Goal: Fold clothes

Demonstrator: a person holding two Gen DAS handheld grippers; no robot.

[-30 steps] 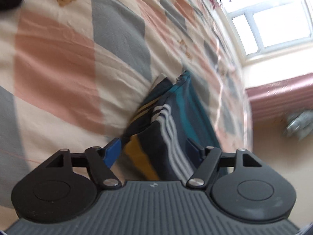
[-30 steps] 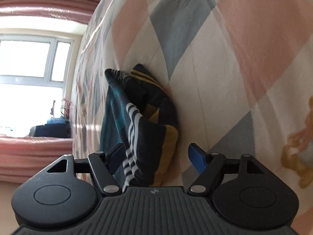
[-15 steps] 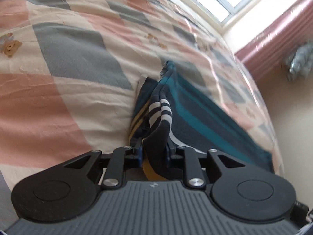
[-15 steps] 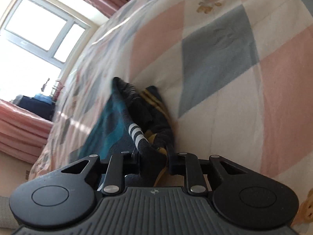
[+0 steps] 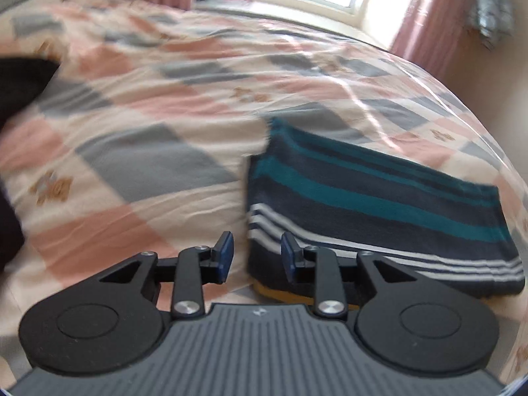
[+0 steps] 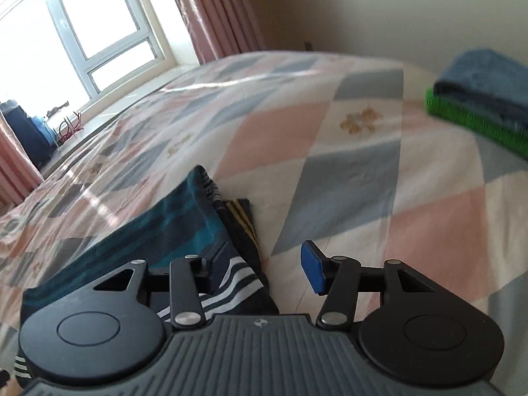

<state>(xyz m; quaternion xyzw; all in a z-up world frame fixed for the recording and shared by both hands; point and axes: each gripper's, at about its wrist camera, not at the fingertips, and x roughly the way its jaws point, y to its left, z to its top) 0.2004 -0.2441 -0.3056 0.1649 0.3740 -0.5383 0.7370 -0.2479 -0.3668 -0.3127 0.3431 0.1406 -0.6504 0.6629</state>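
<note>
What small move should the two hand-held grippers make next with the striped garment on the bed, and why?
Probably lift both away and move the folded piece aside. The left hand-held gripper and the right hand-held gripper both stand open, gripping nothing. The striped garment lies flat and folded on the bedspread, so the fold looks done. A stack of folded items sits further along the bed.

One striped garment (image 5: pixel 379 198) — two claws (image 5: pixel 255 254).

I see L gripper (image 5: pixel 255 257) w/ jaws apart, empty, over folded striped garment (image 5: pixel 379 204) corner on checked bedspread (image 5: pixel 148 151).
</note>
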